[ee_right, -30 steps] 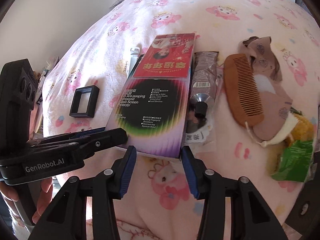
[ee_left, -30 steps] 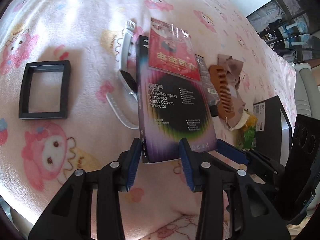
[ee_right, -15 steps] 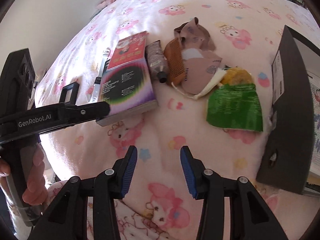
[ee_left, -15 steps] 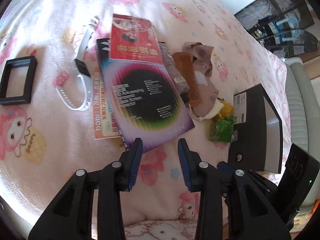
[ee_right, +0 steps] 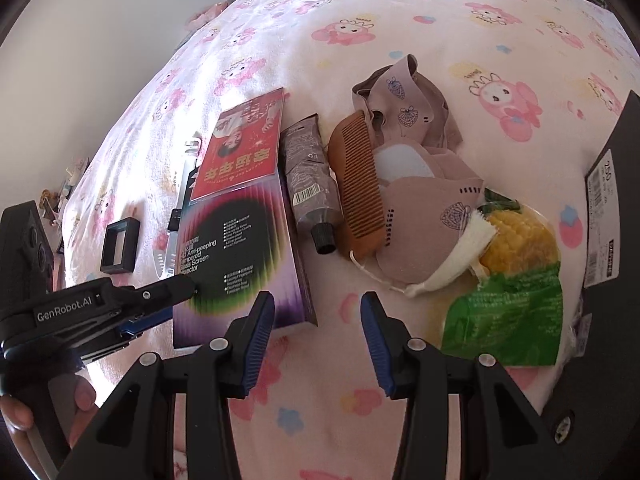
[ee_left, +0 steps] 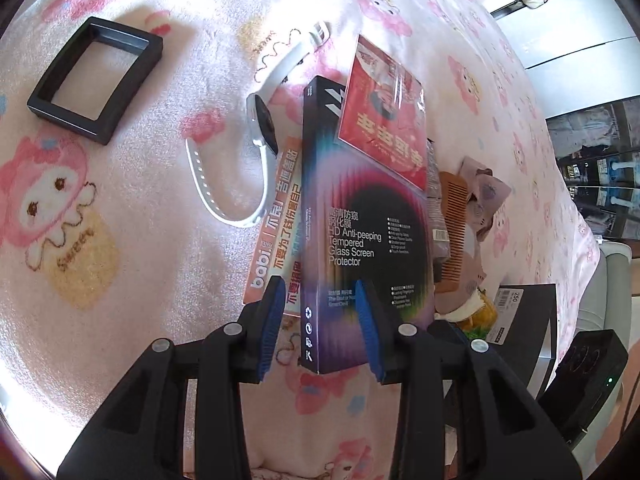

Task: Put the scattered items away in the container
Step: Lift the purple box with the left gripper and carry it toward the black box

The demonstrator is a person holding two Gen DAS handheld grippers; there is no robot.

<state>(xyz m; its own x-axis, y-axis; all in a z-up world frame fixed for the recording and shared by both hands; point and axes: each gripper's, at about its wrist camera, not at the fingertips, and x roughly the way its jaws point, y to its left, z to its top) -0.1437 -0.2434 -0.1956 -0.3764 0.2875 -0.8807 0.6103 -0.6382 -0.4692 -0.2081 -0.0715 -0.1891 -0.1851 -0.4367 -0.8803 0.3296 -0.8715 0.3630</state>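
**Left gripper at the near end of the box**

My left gripper (ee_left: 320,312) straddles the near corner of the screen-protector box (ee_left: 360,232). Its jaws have just been closing, part open, with the box's edge between them; whether the pads press yet, I cannot tell. The box runs lengthwise straight away from that gripper, one long edge tilted up. My right gripper (ee_right: 318,328) hangs part open and empty just right of the box, so my left is nearer. The black container (ee_right: 616,216) sits well right of the box.
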